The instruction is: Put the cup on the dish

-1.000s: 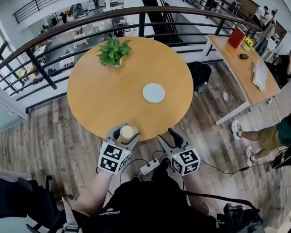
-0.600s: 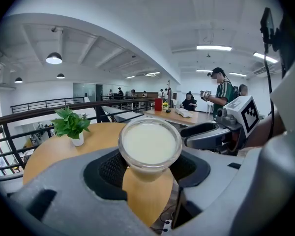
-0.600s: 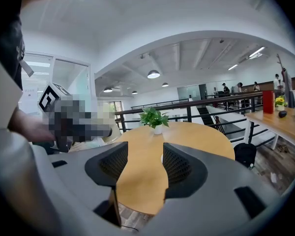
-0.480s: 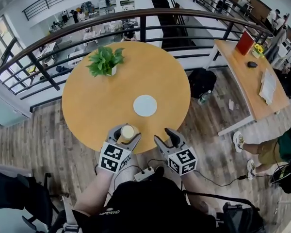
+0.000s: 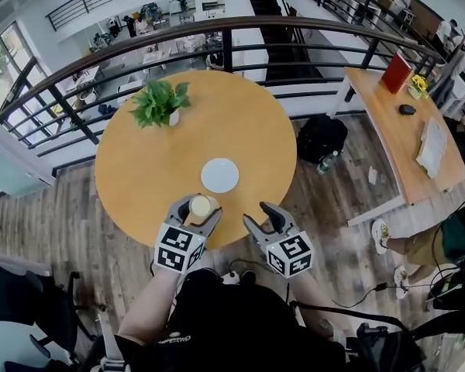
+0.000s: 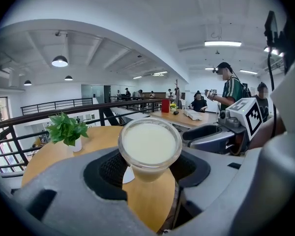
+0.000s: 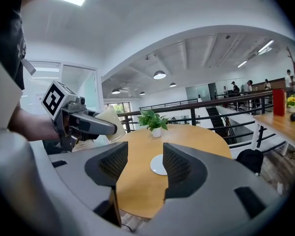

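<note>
Cup (image 5: 201, 206) first: it sits in the left gripper (image 5: 196, 211), whose jaws stand wide and press on its lower, tapered body. It is held above the near part of the round table (image 5: 139, 161), just short of the white dish (image 5: 220, 175).

We judge spilling to be the main risk. The cup is full of pale liquid almost to the brim, and we cannot tell for sure whether a lid covers it, so any tilt or jolt on the way down could slop it out. The tapered wall could also slide through the pads. Set on the dish's rim rather than its middle, the cup could tip.

The right gripper (image 5: 262, 217) holds nothing, its jaws apart, and hovers beside the left one, where a stray move could knock the cup.

Compared with a second ago, the table and dish lie much nearer both grippers in the head view. The grip on the cup looks unchanged.
</note>
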